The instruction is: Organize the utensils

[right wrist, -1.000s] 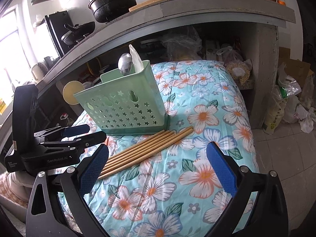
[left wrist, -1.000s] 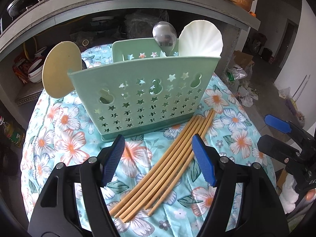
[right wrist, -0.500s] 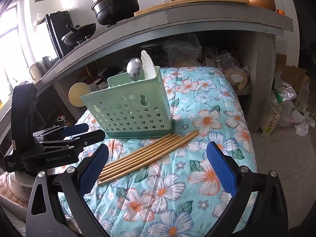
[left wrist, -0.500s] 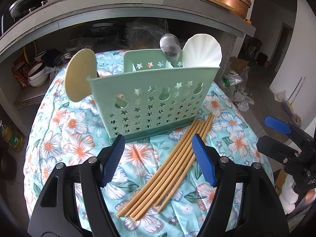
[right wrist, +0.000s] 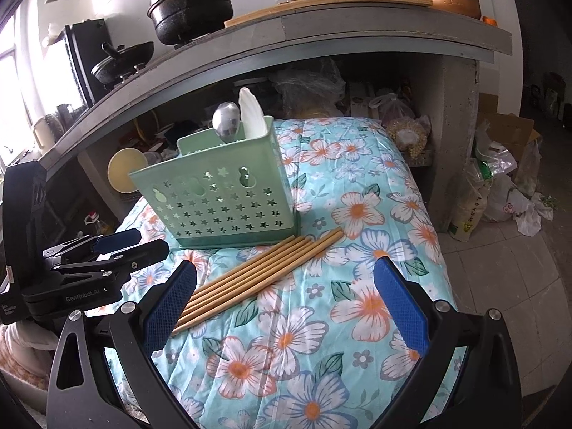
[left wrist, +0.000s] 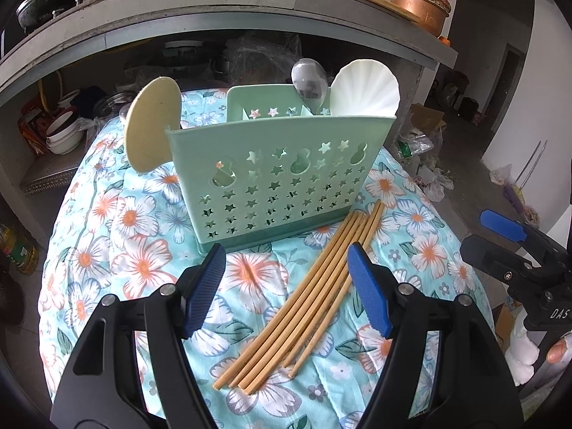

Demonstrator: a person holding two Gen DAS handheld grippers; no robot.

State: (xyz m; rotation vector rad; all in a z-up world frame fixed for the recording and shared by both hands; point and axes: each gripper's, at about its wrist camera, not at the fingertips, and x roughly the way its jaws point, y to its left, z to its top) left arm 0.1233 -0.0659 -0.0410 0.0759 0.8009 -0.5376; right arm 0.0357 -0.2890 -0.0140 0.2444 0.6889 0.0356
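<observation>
A mint-green perforated utensil caddy (left wrist: 271, 171) (right wrist: 221, 200) stands upright on the floral cloth. From it rise a metal spoon (left wrist: 309, 78) (right wrist: 226, 121) and a white shell-shaped scoop (left wrist: 364, 89). A beige round paddle (left wrist: 153, 128) sticks up at its left end. Several bamboo chopsticks (left wrist: 307, 296) (right wrist: 257, 275) lie in a bundle in front of the caddy. My left gripper (left wrist: 286, 255) (right wrist: 118, 246) hovers open just short of the caddy, with the chopsticks below its right finger. My right gripper (right wrist: 286, 268) (left wrist: 507, 236) is open wide above the chopsticks' near ends and holds nothing.
The floral cloth (right wrist: 357, 214) covers a small table that drops off at the right and near edges. A concrete counter (right wrist: 321, 35) with black pots and a copper pot overhangs the far side. Bowls sit on the shelf beneath it (left wrist: 64, 136). Bags and boxes (right wrist: 500, 178) litter the floor at the right.
My left gripper has drawn back a little from the caddy, which now looks smaller and farther off. The right view has tilted up slightly. The chopsticks and caddy have stayed in place.
</observation>
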